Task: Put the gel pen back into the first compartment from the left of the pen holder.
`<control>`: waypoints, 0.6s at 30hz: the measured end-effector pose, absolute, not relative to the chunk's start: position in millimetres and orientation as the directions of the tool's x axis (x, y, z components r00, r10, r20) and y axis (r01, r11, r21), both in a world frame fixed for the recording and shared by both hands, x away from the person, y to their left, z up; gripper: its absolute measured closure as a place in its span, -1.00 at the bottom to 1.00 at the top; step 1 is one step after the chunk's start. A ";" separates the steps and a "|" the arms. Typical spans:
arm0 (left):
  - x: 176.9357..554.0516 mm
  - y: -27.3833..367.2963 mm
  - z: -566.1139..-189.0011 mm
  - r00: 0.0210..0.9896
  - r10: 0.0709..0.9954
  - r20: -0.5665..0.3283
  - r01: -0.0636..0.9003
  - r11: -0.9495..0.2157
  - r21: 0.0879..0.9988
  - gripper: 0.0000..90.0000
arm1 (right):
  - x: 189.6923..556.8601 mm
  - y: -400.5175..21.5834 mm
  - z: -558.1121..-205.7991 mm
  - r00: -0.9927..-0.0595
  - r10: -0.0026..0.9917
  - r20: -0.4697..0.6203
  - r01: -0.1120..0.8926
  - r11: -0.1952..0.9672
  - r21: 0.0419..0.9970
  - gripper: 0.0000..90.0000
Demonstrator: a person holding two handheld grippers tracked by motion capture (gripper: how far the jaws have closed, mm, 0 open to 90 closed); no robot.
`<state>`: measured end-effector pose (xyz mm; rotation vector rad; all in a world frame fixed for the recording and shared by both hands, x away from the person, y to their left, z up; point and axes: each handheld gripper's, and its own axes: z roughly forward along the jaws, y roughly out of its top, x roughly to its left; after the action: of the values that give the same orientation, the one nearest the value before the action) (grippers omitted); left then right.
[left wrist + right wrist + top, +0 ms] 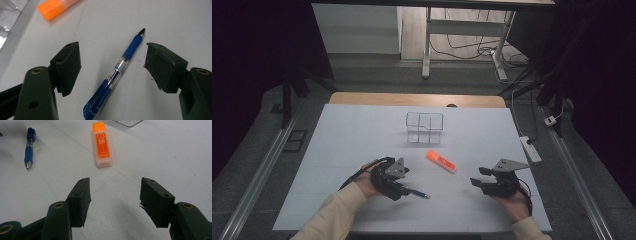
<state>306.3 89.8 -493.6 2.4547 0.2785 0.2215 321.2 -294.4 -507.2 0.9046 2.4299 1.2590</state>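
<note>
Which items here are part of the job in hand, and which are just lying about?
In the job:
- blue pen, lying on the table between the open jaws of the left gripper
- probably the clear divided organizer, the likely place for it

Lying about for now:
- orange highlighter, untouched
- right gripper, open and idle
- white power strip at the table's edge

A lab recording booth

Black curtains (257, 45) flank the white table (362, 135); loose cables (472, 47) and a power strip (531, 148) lie beyond its edges.

Right gripper (114, 202) fingers apart; orange highlighter (101, 145), blue pen (29, 146) ahead.
</note>
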 end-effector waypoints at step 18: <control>316.8 62.2 -503.7 0.995 0.089 0.044 0.050 -0.827 0.561 -0.32 | 322.9 -292.3 -510.8 -0.775 0.630 0.050 0.418 0.451 0.788 -0.09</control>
<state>316.8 62.2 -503.7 2.5450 0.0970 0.0911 322.9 -292.3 -510.8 0.9061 2.4537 1.2268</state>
